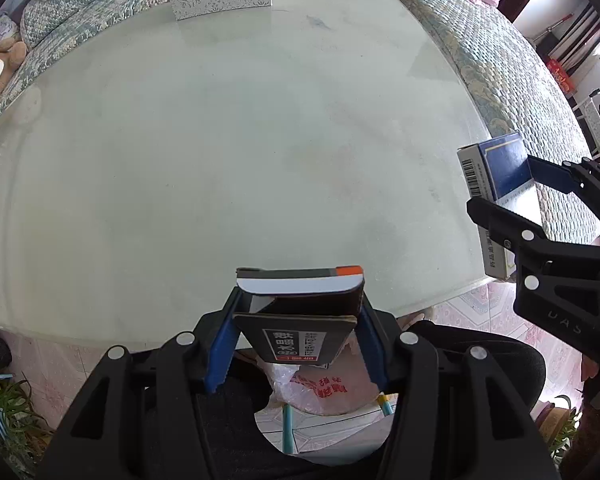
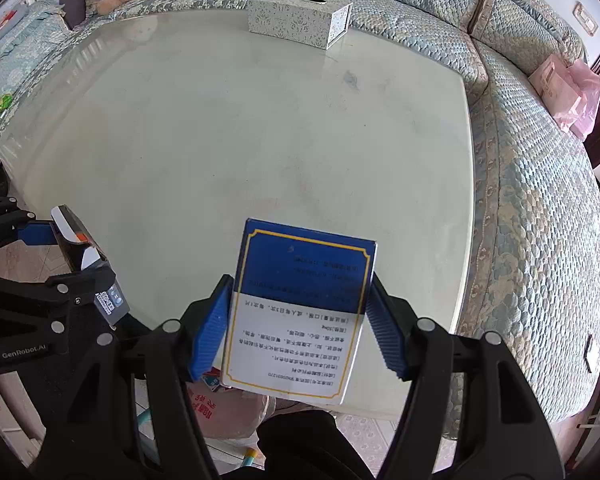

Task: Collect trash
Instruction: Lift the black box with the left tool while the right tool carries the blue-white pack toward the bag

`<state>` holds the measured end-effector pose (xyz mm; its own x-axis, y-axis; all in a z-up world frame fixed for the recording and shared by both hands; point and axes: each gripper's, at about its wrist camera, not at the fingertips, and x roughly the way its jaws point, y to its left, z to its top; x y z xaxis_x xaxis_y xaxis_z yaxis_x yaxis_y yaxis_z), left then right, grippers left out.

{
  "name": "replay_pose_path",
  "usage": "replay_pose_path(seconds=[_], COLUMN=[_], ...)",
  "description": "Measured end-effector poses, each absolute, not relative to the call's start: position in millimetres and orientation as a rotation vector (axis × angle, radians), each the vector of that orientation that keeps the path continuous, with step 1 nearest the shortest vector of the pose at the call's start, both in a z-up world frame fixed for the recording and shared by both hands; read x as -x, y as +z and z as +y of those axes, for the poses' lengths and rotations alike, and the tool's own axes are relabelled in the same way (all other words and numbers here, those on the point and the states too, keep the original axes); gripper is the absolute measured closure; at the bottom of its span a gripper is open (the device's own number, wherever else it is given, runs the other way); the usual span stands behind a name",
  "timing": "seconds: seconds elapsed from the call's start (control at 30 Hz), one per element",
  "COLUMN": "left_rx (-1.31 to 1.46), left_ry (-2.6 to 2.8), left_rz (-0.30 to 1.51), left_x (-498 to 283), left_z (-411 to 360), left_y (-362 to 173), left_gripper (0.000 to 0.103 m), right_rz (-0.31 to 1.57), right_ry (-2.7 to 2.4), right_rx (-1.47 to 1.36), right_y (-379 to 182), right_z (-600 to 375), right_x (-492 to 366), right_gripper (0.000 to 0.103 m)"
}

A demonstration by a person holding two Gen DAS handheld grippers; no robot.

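Partly hidden below the table edge, a translucent plastic bag [image 1: 324, 390] with red print is seen under both grippers; its mouth and its full outline are covered by the gripper frames, and whether anything lies inside cannot be told. The left gripper [image 1: 298, 320] is clamped on a dark carton [image 1: 300, 312] with a white band and an orange corner, the blue pads [image 1: 220, 348] being pressed to its two sides; the carton is held just over the near edge of the glass table [image 1: 220, 140]. Its label is read only in part, the lower end being cut off by the frame. The right gripper [image 2: 300, 320] is closed on a blue-and-white box [image 2: 300, 308], held upright-tilted above the table's near edge, with small printed text too fine to be made out.

Only in the left wrist view is the barcode side of the blue-and-white box [image 1: 496, 172] shown, held at the right margin by the right gripper [image 1: 520, 200]. Only in the right wrist view is the dark carton [image 2: 84, 256] seen from its side, at the far left, in the left gripper [image 2: 72, 256], which is cut by the picture's edge. A patterned tissue box [image 2: 300, 20] stands at the table's far edge in both views, with a quilted sofa [image 2: 520, 200] behind and beside the table. A pink bag [image 2: 572, 100] on the sofa is seen whole only in the right wrist view.
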<state>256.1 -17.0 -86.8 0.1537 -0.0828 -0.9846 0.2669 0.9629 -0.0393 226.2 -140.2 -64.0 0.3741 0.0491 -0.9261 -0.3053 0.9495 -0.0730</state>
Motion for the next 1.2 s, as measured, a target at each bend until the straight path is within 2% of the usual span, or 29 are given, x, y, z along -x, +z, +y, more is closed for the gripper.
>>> replay_pose_path(seconds=[0.3, 1.2], left_rx=[-0.208, -0.248], left_ry=[-0.309, -0.412], left_rz=[1.354, 1.369], left_x=[-211, -125], left_z=[-19, -9], left_y=[-88, -155], left_gripper=[0.051, 0.051], right_rz=[1.153, 1.217], right_ry=[0.279, 0.317], right_rx=[0.274, 0.343], right_y=[-67, -134], right_z=[-127, -104], right_x=[-172, -92], right_gripper=[0.039, 0.039])
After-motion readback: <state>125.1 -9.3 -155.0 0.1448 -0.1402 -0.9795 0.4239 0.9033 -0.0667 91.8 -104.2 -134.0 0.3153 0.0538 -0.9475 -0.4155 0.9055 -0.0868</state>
